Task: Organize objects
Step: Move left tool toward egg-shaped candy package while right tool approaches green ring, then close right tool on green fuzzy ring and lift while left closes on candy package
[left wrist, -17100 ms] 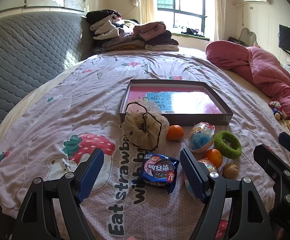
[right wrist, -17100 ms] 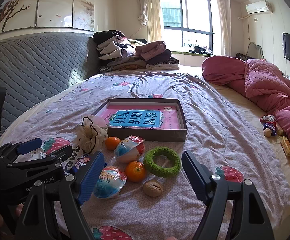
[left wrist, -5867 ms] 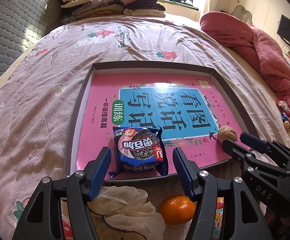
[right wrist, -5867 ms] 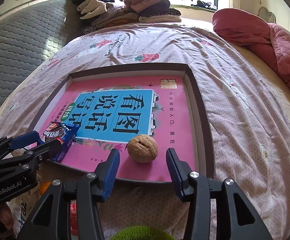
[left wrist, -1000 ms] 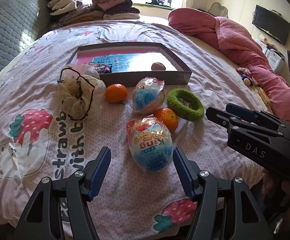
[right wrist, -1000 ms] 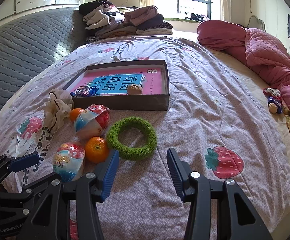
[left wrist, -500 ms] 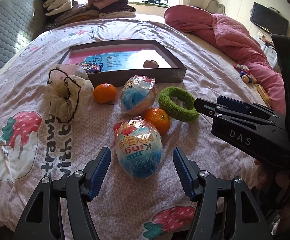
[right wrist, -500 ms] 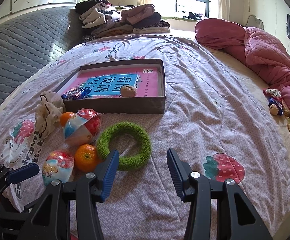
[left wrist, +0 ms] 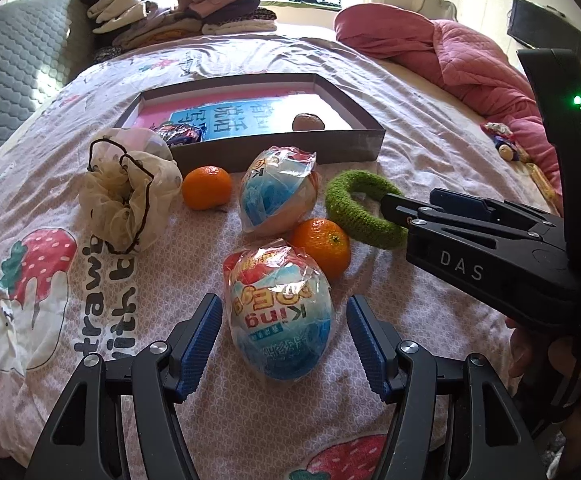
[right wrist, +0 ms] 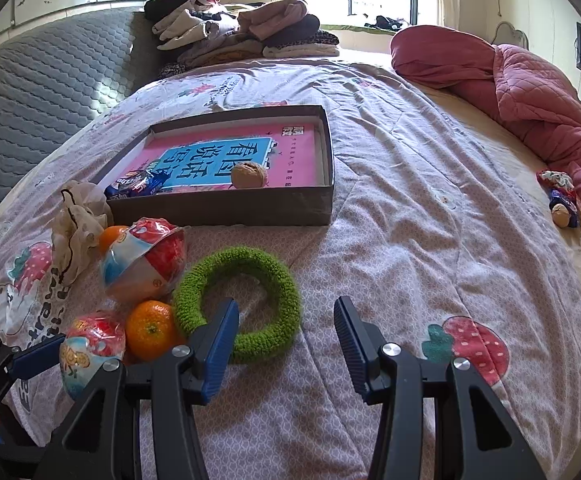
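- Since a second ago both grippers have closed in on the loose things in front of the box, which now sit nearer and lower in each view; the things themselves have not shifted.
- Bed cover [right wrist: 430,216], pink-white with strawberry prints, carries everything; a red quilt [right wrist: 530,92] is bunched at its far right and folded clothes [right wrist: 246,28] are stacked at its head.
- Shallow dark box [right wrist: 226,210] lies mid-bed with a pink and blue booklet [right wrist: 218,156] flat on its floor.
- Right gripper [right wrist: 286,332] has its jaws moderately apart and holds nothing; its left blue pad sits inside the hole of the green knitted ring [right wrist: 270,276], its right pad outside over bare cover.
- Left gripper [left wrist: 284,340] stands wide, its pads flanking the nearer wrapped toy egg [left wrist: 280,312] with a gap on each side, so there is no grip.
- A second wrapped toy egg [left wrist: 276,194] lies just before the box wall.
- Cream mesh pouch [left wrist: 128,196] with a dark drawstring lies at the left of the group.
- One mandarin [left wrist: 322,246] rests between the two eggs and the ring, touching the nearer egg; another mandarin [left wrist: 206,186] lies between the pouch and the farther egg.
- Blue snack packet [right wrist: 138,184] lies in the box's near left corner.
- Walnut [right wrist: 249,175] sits in the box near the front wall, well apart from the packet.
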Tool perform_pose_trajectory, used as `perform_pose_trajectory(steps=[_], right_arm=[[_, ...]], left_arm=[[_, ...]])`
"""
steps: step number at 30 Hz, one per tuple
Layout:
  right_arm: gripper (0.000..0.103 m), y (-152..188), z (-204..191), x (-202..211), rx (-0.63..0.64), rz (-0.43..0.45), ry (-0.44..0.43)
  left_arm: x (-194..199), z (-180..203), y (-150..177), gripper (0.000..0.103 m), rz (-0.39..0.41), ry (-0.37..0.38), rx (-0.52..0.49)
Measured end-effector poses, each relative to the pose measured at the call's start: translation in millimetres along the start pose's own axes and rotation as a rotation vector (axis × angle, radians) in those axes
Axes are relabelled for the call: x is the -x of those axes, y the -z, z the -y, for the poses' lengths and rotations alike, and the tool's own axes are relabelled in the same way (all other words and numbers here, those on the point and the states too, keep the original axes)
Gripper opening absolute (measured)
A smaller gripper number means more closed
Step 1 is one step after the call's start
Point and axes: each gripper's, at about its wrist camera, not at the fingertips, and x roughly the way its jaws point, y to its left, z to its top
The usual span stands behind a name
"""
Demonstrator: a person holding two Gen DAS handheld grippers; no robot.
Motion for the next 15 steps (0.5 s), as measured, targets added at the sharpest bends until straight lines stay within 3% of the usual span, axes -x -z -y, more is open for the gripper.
perform_pose_trajectory(steps=[15], right_arm=[[0.049,-2,-1,-25,0.001,-0.008,0.010]], left_arm=[[-15,-18,3,0.066,-0.017,-0.042,0.041]])
